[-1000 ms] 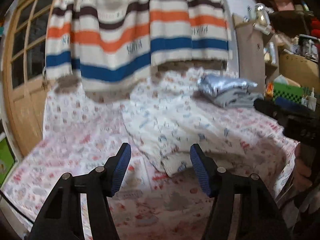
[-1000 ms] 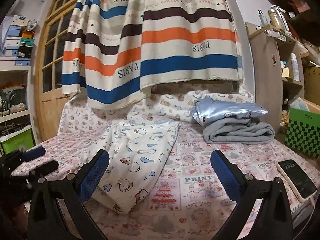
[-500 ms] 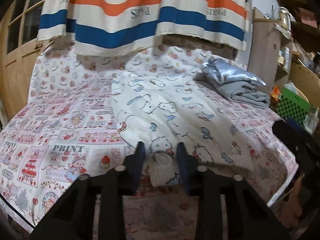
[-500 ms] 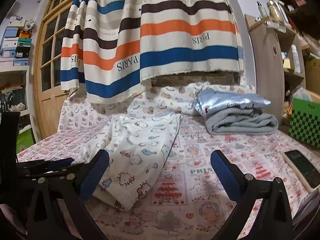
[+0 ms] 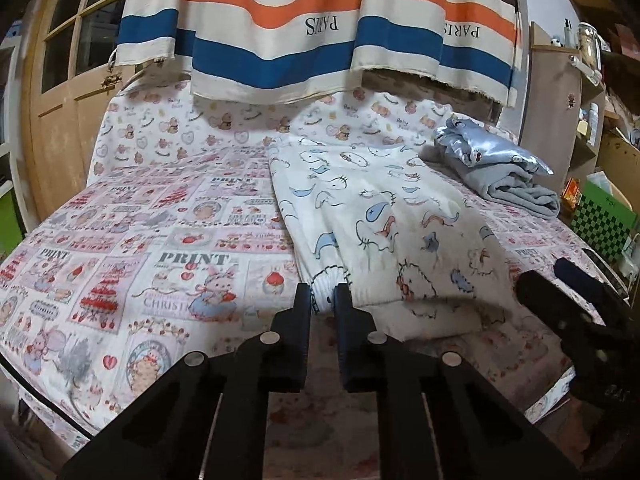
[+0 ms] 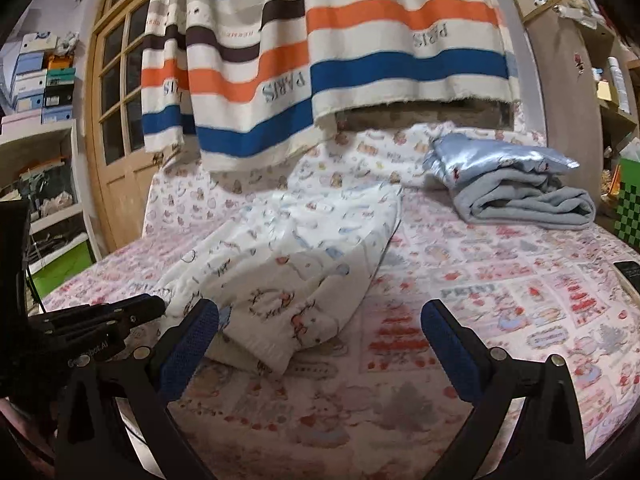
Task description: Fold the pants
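Observation:
White cartoon-print pants [image 5: 372, 216] lie lengthwise on the pink printed bedspread [image 5: 160, 240], waist toward the far wall, cuffs near me. My left gripper [image 5: 322, 300] is shut on the ribbed cuff [image 5: 326, 282] of the near left leg. It also shows in the right wrist view [image 6: 120, 312] at the pants' [image 6: 296, 264] left cuff. My right gripper [image 6: 320, 336] is open, just in front of the near end of the pants, touching nothing. It appears in the left wrist view [image 5: 568, 292] to the right of the cuffs.
A folded pile of grey and shiny blue clothes [image 6: 516, 184] sits at the back right. A striped curtain [image 6: 320, 52] hangs over the far edge. A phone [image 6: 628, 268] lies at the right edge. A green checkered box [image 5: 600, 224] and wooden shelves [image 5: 560, 108] stand right; a wooden door [image 5: 60, 100] left.
My left gripper dropped to the bed and closed on the leg cuff. My right gripper moved forward and lower toward the pants' near end, still open.

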`<state>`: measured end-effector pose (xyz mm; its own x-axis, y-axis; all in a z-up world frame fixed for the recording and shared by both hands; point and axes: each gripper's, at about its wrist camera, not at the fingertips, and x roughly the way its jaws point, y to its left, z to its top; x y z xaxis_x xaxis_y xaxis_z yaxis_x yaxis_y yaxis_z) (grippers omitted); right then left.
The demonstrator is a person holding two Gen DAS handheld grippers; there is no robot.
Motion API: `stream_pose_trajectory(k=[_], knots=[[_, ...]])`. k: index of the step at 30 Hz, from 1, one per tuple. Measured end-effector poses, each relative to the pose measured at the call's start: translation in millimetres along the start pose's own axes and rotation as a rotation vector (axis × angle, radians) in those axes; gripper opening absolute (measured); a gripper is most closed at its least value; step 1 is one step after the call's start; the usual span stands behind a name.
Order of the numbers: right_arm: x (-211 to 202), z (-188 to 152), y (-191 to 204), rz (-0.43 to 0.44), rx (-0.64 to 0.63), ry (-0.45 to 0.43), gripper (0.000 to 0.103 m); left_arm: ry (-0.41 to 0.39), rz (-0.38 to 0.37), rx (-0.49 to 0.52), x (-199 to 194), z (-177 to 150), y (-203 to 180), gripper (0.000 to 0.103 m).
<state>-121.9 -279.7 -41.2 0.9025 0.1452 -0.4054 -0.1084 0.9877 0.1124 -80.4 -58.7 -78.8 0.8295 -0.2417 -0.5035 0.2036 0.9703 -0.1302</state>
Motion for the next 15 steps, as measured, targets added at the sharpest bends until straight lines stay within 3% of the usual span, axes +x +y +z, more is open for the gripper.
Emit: stream_pose_trajectory(k=[2, 4, 6, 8, 10, 12, 15], knots=[[3.2, -0.6, 3.9, 0.016, -0.012, 0.024, 0.084, -0.005, -0.021, -0.011, -1.7, 0.1, 2.3, 0.011], [8.1, -0.8, 3.3, 0.063, 0.009, 0.06, 0.079, -0.003, -0.042, -0.014, -3.4, 0.9, 3.6, 0.012], [12.8, -2.0, -0.5, 0.099, 0.058, 0.096, 0.072, 0.033, -0.058, -0.015, -6.5, 1.9, 3.9, 0.031], [12.4, -4.3, -2.9, 0.099, 0.084, 0.092, 0.072, 0.029, -0.089, -0.014, -16.4, 1.2, 4.4, 0.041], [9.6, -5.6, -2.2, 0.049, 0.065, 0.072, 0.072, 0.03, -0.086, 0.018, -23.4, -0.2, 1.7, 0.045], [5.9, -5.0, -0.8, 0.012, 0.04, 0.054, 0.072, 0.035, -0.093, 0.059, -25.9, -3.3, -2.8, 0.056], [-1.1, 4.8, 5.0, 0.028, -0.022, 0.025, 0.072, 0.057, -0.075, 0.099, -18.8, -8.9, -9.4, 0.056]])
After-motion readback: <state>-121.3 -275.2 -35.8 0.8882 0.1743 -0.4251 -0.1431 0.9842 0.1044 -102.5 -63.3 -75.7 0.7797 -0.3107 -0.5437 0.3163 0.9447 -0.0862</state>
